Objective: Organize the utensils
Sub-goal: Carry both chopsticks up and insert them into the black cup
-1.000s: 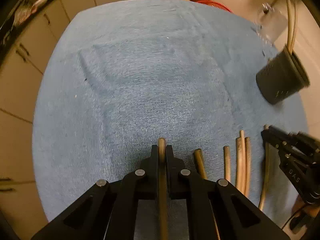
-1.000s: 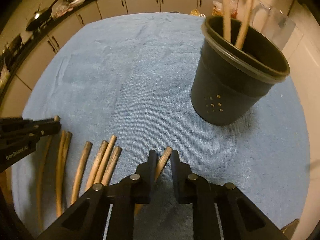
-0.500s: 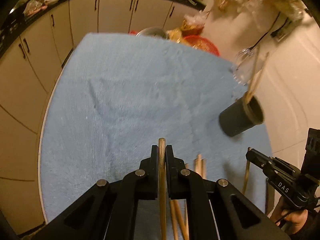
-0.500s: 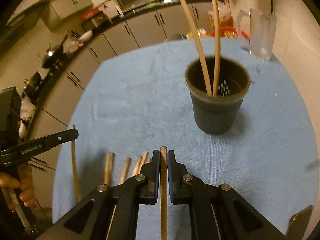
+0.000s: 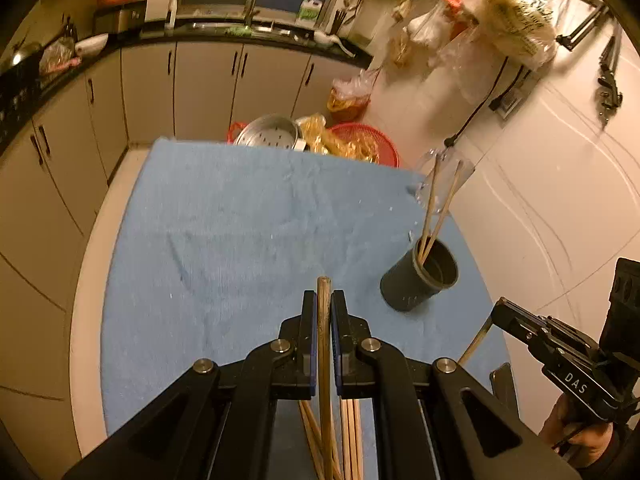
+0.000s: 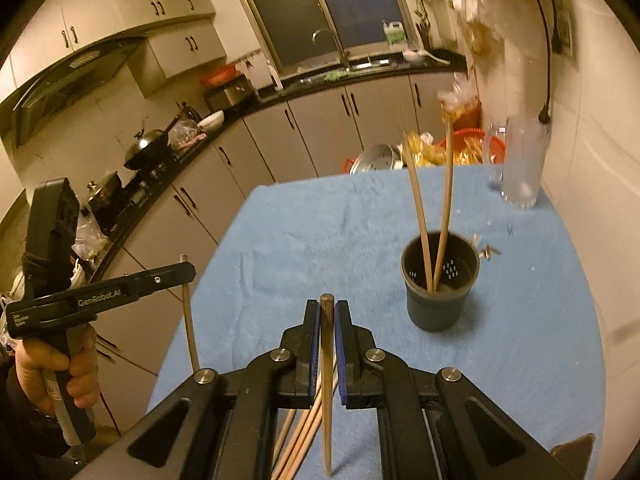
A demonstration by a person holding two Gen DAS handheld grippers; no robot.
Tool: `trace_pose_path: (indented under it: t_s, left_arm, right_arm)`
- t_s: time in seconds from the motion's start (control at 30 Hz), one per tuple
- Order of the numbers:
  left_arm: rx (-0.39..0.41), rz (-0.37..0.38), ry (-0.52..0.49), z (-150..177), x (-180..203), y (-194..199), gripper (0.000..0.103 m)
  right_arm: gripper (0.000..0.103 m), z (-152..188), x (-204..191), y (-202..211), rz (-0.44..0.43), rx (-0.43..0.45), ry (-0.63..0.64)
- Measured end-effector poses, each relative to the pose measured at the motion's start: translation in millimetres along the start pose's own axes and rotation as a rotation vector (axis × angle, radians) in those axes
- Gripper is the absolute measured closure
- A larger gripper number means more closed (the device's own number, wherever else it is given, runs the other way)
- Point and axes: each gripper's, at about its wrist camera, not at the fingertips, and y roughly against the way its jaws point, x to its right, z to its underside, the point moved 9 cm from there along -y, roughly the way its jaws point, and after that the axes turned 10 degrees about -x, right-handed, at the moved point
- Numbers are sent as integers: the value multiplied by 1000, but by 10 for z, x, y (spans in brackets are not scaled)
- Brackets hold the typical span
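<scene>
My left gripper (image 5: 323, 304) is shut on a wooden chopstick (image 5: 324, 344) and holds it well above the blue towel (image 5: 248, 240). My right gripper (image 6: 327, 312) is shut on another chopstick (image 6: 327, 380), also lifted. A dark perforated holder cup (image 6: 439, 284) stands on the towel ahead and right of the right gripper, with two chopsticks (image 6: 430, 216) upright in it. It also shows in the left wrist view (image 5: 420, 278). Several loose chopsticks (image 5: 352, 432) lie on the towel below the grippers. The left gripper (image 6: 182, 276) shows at the left of the right wrist view.
A clear glass pitcher (image 6: 520, 164) stands at the towel's far right corner. Beyond the table's far edge are a metal colander (image 5: 272, 132) and a red basket (image 5: 364, 140). Kitchen cabinets run along the left and a white wall along the right.
Both grippers have risen from the towel, each carrying a chopstick. The right gripper closed on its chopstick during the lift. The holder cup now appears smaller and farther below.
</scene>
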Motion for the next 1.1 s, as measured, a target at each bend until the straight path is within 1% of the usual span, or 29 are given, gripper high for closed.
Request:
trace_pose_path:
  t_s: [0.13,0.4,0.57,0.67,0.83,1.0,1.1]
  left_arm:
    - [32,4,-22,-137,80,78,97]
    - [87,3,-57,-425,278,128,97]
    - [156,3,-65,-629,423,143,97]
    - [220,1,-58,-776,509,167,97]
    - [252,25,-60,-954,713,80,97]
    - [292,59,-77,-1204,1046,18,97]
    - [320,61,-93,-1330,1230,-7,97]
  right_arm:
    - [95,-94,-80,121,-7,29,4]
    - [95,-300,-41,326,11,78,3]
    - [95,-412,11,503,23,115,-6]
    - [95,-499,57,688,33,154,-19]
    - [95,-677,204,1022,59,232,-55]
    - [95,-868,343,1278,94,300,-78]
    - [95,-989,429,1382,121,337,-87]
